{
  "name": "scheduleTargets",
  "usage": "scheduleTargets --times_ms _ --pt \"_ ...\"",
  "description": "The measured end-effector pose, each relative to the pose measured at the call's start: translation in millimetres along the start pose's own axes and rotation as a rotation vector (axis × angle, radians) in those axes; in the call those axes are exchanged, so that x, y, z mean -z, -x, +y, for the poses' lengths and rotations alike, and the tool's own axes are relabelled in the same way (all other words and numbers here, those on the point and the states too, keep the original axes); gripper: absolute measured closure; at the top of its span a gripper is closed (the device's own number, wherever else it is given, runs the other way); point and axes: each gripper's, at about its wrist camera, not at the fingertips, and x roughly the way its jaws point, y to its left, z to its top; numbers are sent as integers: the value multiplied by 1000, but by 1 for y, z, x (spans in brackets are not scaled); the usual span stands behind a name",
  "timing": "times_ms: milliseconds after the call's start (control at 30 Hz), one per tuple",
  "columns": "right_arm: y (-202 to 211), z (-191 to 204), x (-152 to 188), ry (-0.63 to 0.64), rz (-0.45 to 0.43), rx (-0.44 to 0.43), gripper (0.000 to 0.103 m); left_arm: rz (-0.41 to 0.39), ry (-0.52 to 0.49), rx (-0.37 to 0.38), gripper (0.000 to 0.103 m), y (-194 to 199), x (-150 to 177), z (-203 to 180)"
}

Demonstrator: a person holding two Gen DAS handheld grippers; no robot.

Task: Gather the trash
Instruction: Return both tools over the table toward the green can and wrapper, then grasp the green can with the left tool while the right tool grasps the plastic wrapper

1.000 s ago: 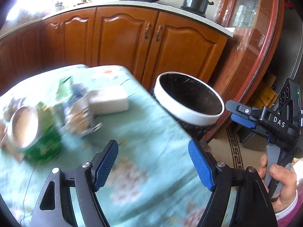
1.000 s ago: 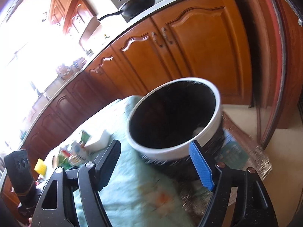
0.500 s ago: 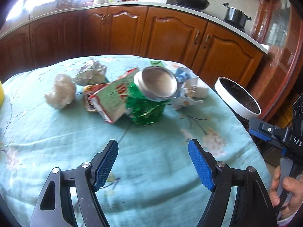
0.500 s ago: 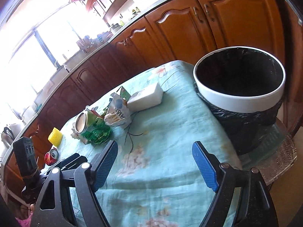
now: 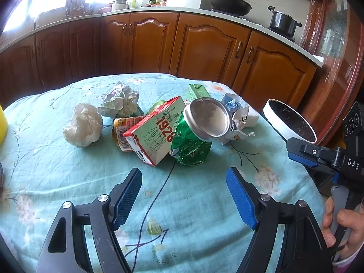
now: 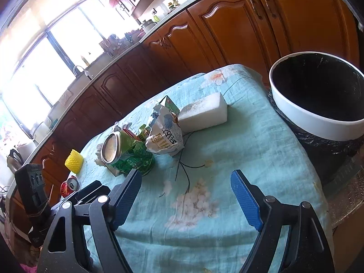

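A heap of trash lies on the teal tablecloth (image 5: 193,204): a crushed green can (image 5: 195,134), a white-and-red milk carton (image 5: 157,129), an orange-labelled can (image 5: 121,134), a green carton (image 5: 198,91), two crumpled paper balls (image 5: 83,125) (image 5: 119,101) and a torn white wrapper (image 5: 236,118). My left gripper (image 5: 184,195) is open and empty, short of the green can. My right gripper (image 6: 185,200) is open and empty over the cloth, near the can (image 6: 127,152), wrapper (image 6: 165,136) and a white foam block (image 6: 204,111). The white-rimmed bin (image 6: 318,97) with a black liner stands right of the table.
Wooden kitchen cabinets (image 5: 204,45) run behind the table. A yellow textured object (image 6: 74,160) and a red can (image 6: 69,185) sit at the table's far left. The right gripper's body (image 5: 329,159) shows at the left wrist view's right edge. A glass-fronted cabinet (image 5: 336,45) stands beyond the bin.
Both grippers have swung left from the bin toward the trash heap. The left gripper has come a little closer to the green can. Both stayed open.
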Motion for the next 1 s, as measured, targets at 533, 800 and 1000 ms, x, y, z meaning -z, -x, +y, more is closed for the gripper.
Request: scheduleTargets --times_ms 533,800,1000 --pt "-79 24 -44 15 92 -85 41 7 -106 61 34 -45 -39 3" --pt "-91 12 -36 -32 117 -102 74 70 -121 146 87 -71 -41 4" --pt "-56 -3 -30 -63 68 -90 74 42 -128 152 90 -63 -44 1"
